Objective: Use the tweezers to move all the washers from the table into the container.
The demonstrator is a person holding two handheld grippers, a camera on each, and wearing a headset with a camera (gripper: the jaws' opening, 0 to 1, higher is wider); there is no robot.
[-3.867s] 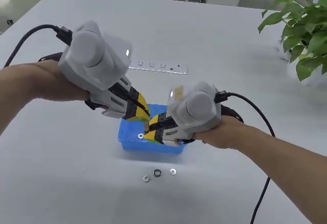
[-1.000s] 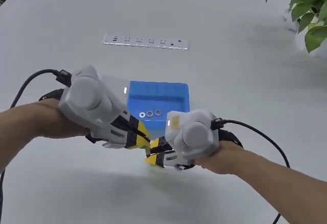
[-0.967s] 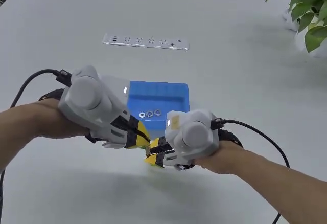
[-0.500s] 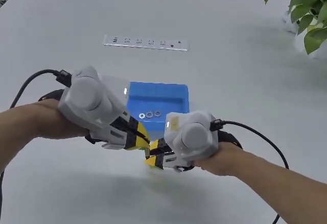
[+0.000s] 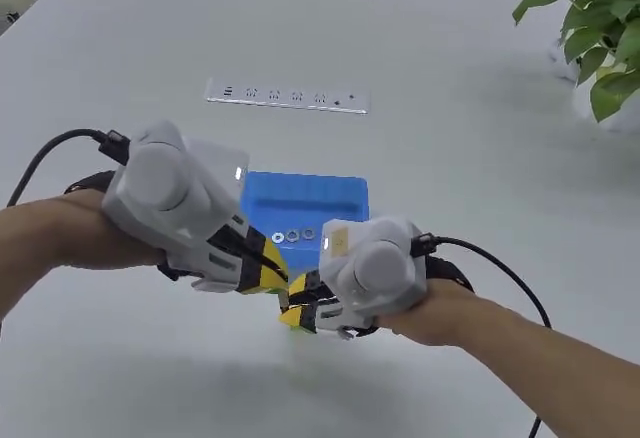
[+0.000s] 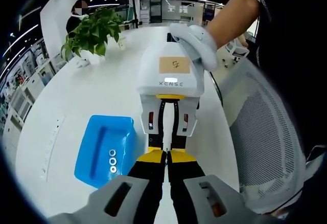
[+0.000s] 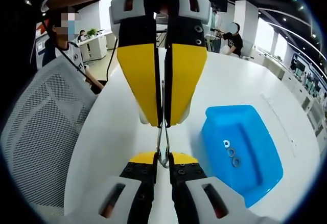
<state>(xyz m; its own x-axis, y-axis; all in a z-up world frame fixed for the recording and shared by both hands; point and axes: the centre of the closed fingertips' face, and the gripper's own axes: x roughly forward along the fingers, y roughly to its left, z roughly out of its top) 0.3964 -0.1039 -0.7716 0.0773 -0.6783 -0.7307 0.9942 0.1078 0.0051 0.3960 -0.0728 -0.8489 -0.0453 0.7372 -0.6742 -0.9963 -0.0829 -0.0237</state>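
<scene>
Steel tweezers (image 7: 162, 143) in clamped right tool (image 7: 162, 158)

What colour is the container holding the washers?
The container is blue, clearest in the head view.

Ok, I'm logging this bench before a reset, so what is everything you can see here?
Table: one, white, under everything.
Container: one, blue, mid-table, just beyond the grippers.
Washers: three, silver, in a row inside the container.
Tweezers: one, metal, between the two grippers.
Power strip: one, white, beyond the container.
Plant: one, green, far right.
Mesh chair: one, pale, beside the table.
Left gripper: white, yellow-and-black fingers, shut on the tweezers.
Right gripper: same colours, shut on the tweezers.
</scene>
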